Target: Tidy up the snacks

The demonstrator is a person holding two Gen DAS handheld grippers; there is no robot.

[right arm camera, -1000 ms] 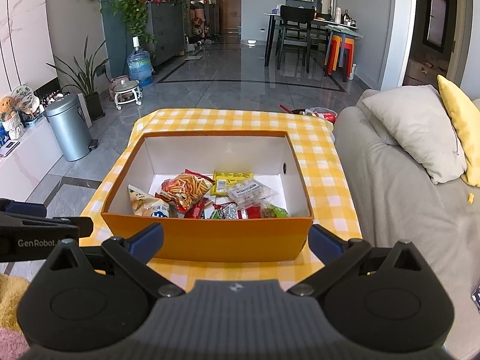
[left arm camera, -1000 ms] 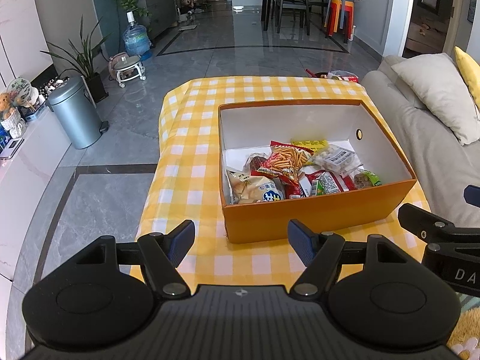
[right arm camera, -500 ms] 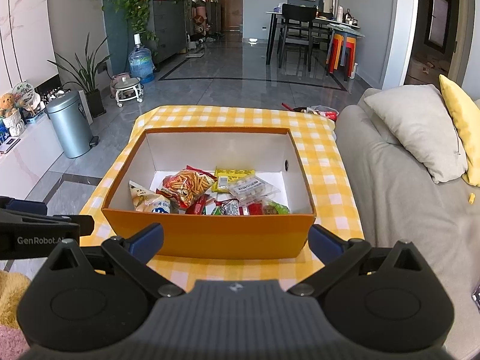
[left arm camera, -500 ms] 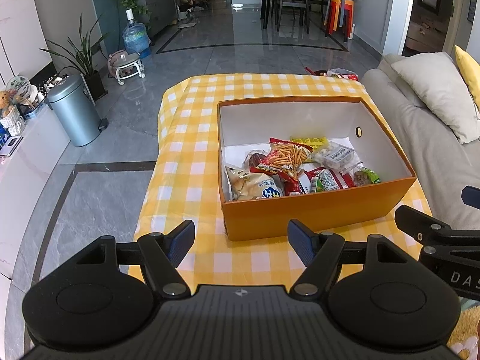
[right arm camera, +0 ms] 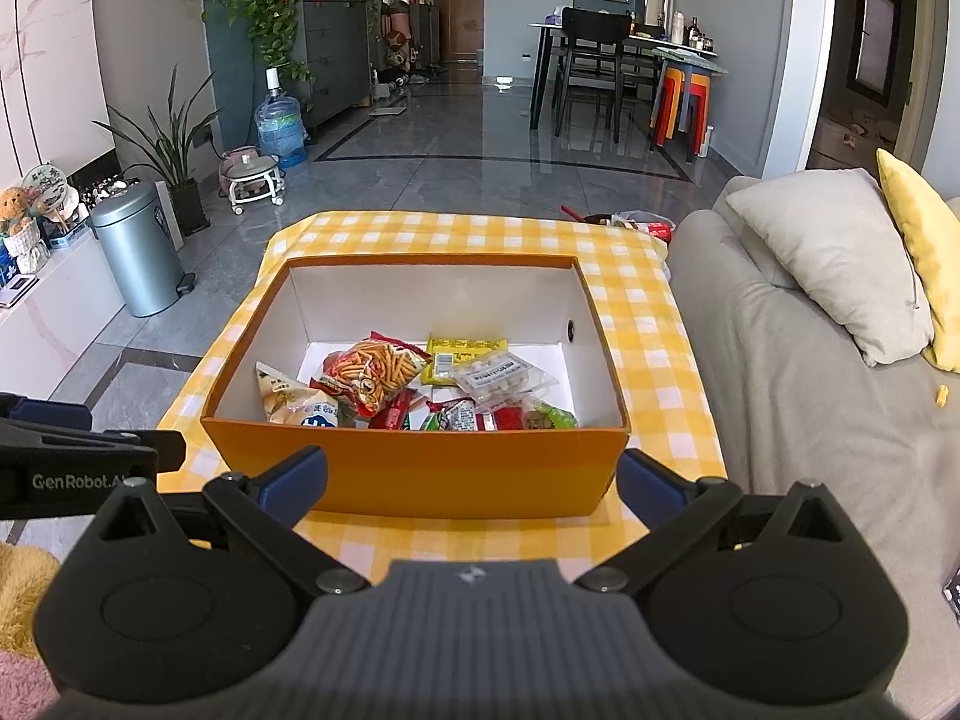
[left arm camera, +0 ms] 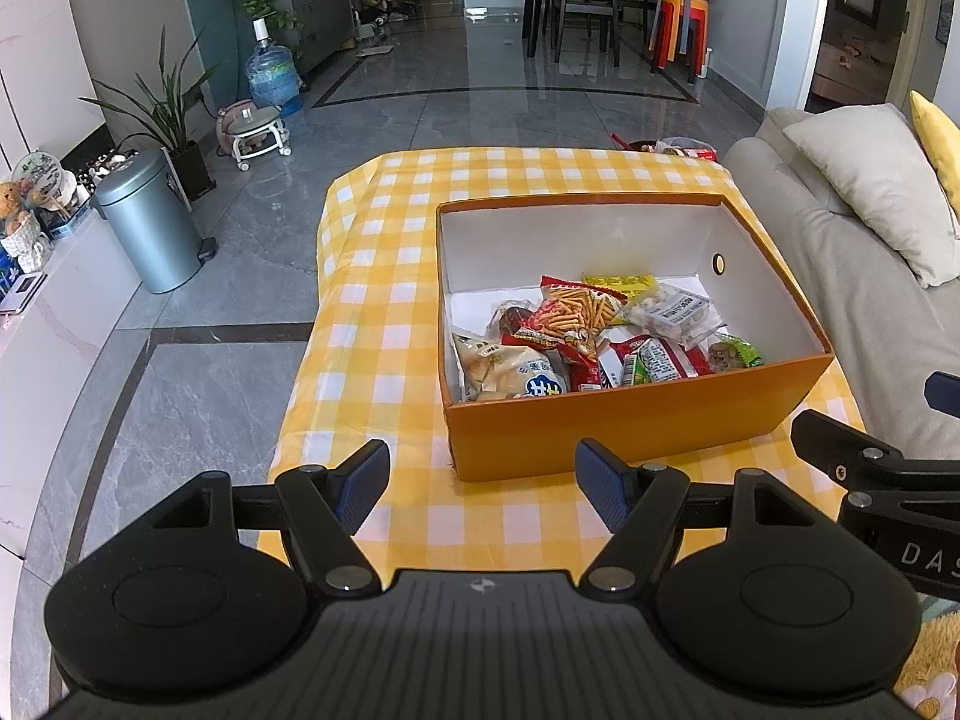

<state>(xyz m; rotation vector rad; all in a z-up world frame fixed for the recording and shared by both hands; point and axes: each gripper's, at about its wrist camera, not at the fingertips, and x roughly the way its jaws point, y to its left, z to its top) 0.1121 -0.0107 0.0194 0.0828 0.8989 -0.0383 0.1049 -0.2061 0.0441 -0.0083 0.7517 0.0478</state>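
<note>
While both pairs of fingers are held spread and empty, the snacks (right arm camera: 420,384) are seen piled inside an orange box (right arm camera: 456,480) just ahead of them. With the left gripper (left arm camera: 480,480) and right gripper (right arm camera: 471,480) kept short of the box's near wall, the packets could be freshly gathered or awaiting sorting.

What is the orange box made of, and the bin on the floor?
The orange box looks like matte cardboard: thin, straight walls, white inside. The bin looks like brushed metal, going by its soft grey sheen, though painted plastic is possible.
</note>
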